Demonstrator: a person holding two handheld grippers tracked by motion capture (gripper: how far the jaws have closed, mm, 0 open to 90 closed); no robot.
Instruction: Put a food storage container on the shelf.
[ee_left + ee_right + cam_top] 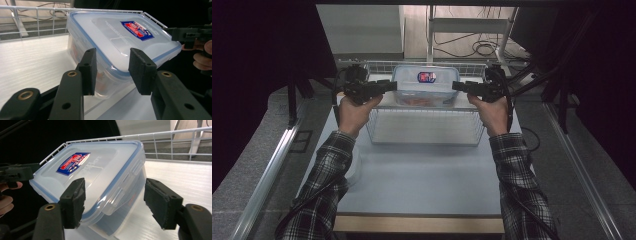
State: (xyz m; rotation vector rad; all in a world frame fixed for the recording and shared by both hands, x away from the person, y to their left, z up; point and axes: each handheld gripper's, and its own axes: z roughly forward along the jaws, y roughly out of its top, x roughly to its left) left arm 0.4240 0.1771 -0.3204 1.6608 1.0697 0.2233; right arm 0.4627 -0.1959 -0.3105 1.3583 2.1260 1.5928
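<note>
A clear rectangular plastic food box with a blue-sealed snap lid and a red-and-blue label [425,85] sits tilted inside a white wire basket [426,131], directly between the two claws. The left gripper [111,72] has its jaws spread wide, one short end of the box just ahead of its pads, holding nothing; the right gripper [115,203] is likewise wide open at the opposite end, around the corner by a lid latch, not clamped. The box looks stiff, light and slick, so a hold under the lid rim at each end seems safest. Below lies a pale smooth tabletop [422,185]; the room around is dark, with cables [472,47] beyond the basket.
</note>
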